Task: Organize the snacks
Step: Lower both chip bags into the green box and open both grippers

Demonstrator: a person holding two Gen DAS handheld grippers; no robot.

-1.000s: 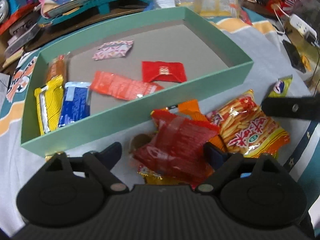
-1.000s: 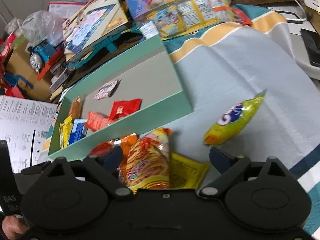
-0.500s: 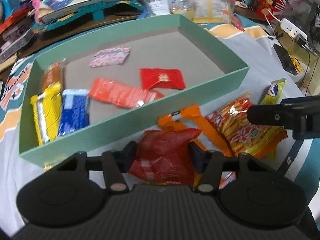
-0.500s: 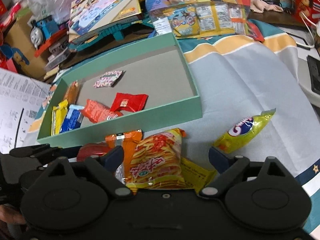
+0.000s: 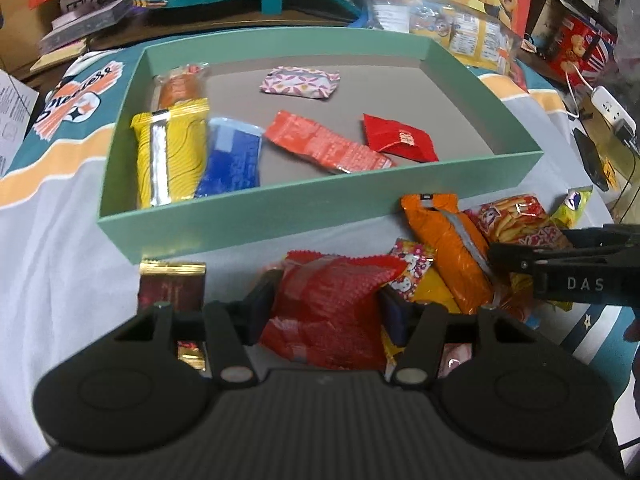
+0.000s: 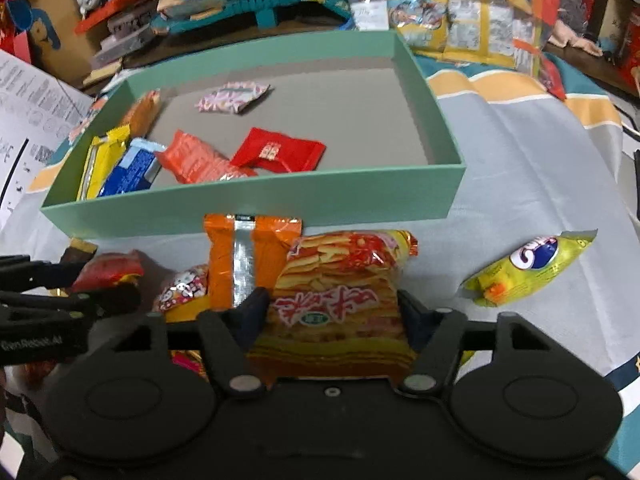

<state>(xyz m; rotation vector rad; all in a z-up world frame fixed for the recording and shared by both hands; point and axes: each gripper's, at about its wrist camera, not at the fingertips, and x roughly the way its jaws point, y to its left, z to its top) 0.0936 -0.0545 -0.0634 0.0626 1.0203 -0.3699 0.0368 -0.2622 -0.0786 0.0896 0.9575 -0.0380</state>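
The red packet [image 5: 332,312] is clamped in the left gripper [image 5: 328,312], the chip bag [image 6: 332,304] lies between the closing jaws of the right gripper [image 6: 332,312]; both rest on the cloth [image 6: 520,168] just before the near wall of the green box [image 6: 256,204], which lies ahead. A second ago both pairs of jaws stood wide apart around these packets.
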